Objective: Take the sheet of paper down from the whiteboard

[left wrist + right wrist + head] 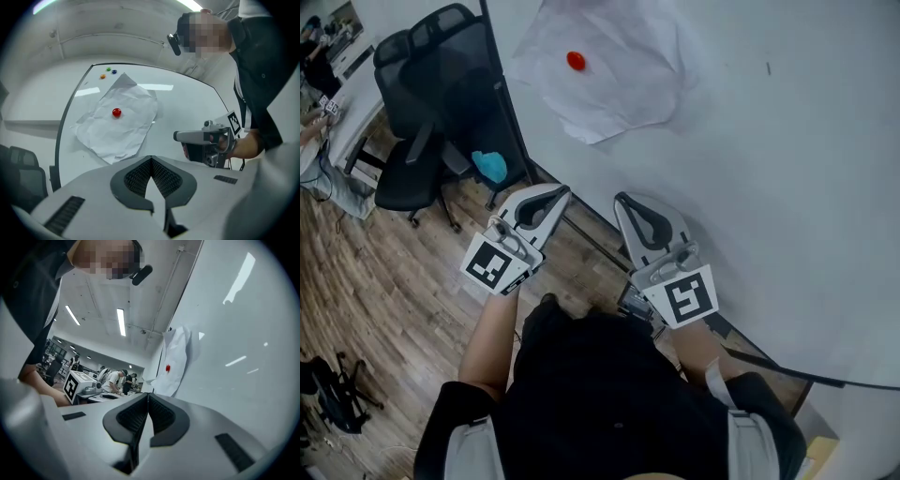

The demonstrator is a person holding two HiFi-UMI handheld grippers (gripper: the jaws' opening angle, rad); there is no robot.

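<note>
Left claw and right claw clenched, empty, well apart from crumpled sheet of paper pinned to whiteboard by red magnet.

Head view from above, gripper views toward shared whiteboard

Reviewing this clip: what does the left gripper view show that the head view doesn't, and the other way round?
Only the left gripper view: three small coloured magnets, orange, green and blue, near the top edge of the board. Only the head view: the wooden plank floor and a teal object low beside the board's edge. Both: the crumpled white sheet of paper pinned to the white whiteboard by a round red magnet, and the right tool, not touching the paper.
</note>
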